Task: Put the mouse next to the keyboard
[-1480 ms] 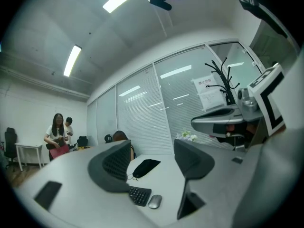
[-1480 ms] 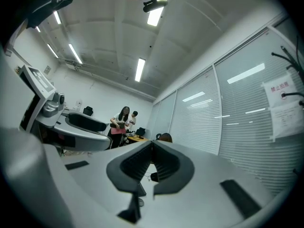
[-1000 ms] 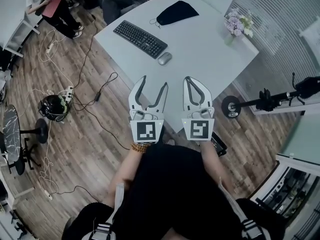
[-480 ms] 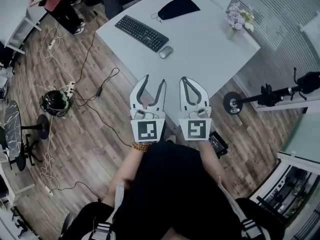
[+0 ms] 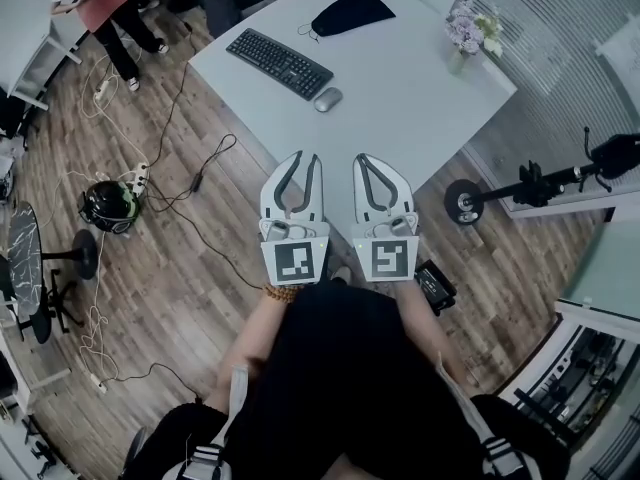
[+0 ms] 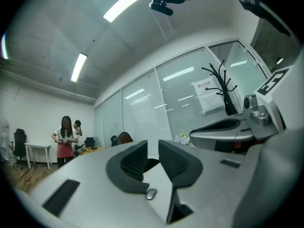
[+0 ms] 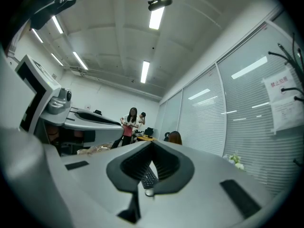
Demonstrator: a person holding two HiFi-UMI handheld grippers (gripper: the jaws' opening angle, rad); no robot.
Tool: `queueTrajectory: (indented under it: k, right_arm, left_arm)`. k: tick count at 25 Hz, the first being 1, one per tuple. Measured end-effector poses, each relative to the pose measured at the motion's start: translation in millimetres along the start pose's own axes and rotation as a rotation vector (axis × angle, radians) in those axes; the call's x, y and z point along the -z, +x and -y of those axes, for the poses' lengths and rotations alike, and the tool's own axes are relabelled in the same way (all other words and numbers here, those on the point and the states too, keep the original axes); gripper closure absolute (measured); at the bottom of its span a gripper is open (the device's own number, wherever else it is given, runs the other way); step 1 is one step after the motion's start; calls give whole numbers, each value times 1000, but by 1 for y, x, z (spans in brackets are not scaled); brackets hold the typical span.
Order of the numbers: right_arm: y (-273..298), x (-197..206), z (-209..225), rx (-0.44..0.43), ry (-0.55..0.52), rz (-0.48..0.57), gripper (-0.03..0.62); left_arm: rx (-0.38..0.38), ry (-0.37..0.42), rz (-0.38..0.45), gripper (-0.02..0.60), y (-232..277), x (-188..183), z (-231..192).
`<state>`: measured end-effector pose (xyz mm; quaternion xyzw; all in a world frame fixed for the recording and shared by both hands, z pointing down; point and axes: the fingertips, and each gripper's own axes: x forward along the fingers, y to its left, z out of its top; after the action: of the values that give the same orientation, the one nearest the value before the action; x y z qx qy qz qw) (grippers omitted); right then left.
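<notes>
A grey mouse (image 5: pixel 327 99) lies on the white table (image 5: pixel 420 88), just off the right end of a black keyboard (image 5: pixel 280 63). Both grippers hover side by side short of the table's near edge, well back from the mouse, and point level at it. My left gripper (image 5: pixel 303 158) has just been closing; a narrow gap remains with nothing in it. Through that gap in the left gripper view (image 6: pixel 153 151) I see the mouse (image 6: pixel 151 194). My right gripper (image 5: pixel 363 158) is shut and empty. Below its tips (image 7: pixel 152 144) show the keyboard (image 7: pixel 149 178) and mouse (image 7: pixel 149 192).
A black cloth pouch (image 5: pixel 352 13) and a vase of flowers (image 5: pixel 470 38) sit at the table's far side. Cables (image 5: pixel 190 168) and a round black object (image 5: pixel 108 211) lie on the wooden floor at left. A black stand (image 5: pixel 530 186) is at right. People stand beyond the table.
The left gripper's jaws have gone from wide apart to a narrow gap. Both grippers have edged a little toward the table; the right stays shut.
</notes>
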<state>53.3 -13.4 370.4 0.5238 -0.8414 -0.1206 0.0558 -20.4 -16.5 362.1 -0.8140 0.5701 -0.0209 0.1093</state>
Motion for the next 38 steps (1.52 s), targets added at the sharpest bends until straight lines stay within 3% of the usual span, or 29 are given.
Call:
queueTrajectory:
  k: [4, 8, 27, 33, 38]
  right_arm:
    - [-3, -2, 0, 2, -4, 16, 595]
    - [-5, 0, -4, -12, -31, -14, 595]
    - [-12, -2, -26, -47, -34, -13, 595]
    - [-14, -2, -31, -72, -60, -7, 595]
    - [-16, -6, -42, -77, -24, -18, 595]
  left_arm:
    - [-14, -6, 5, 518, -3, -2, 1]
    - [-6, 51, 13, 537, -7, -6, -1]
    - [-18, 30, 2, 561, -26, -1, -5]
    - [1, 109, -7, 561, -30, -1, -3]
    - [-26, 23, -9, 561, -41, 0, -10]
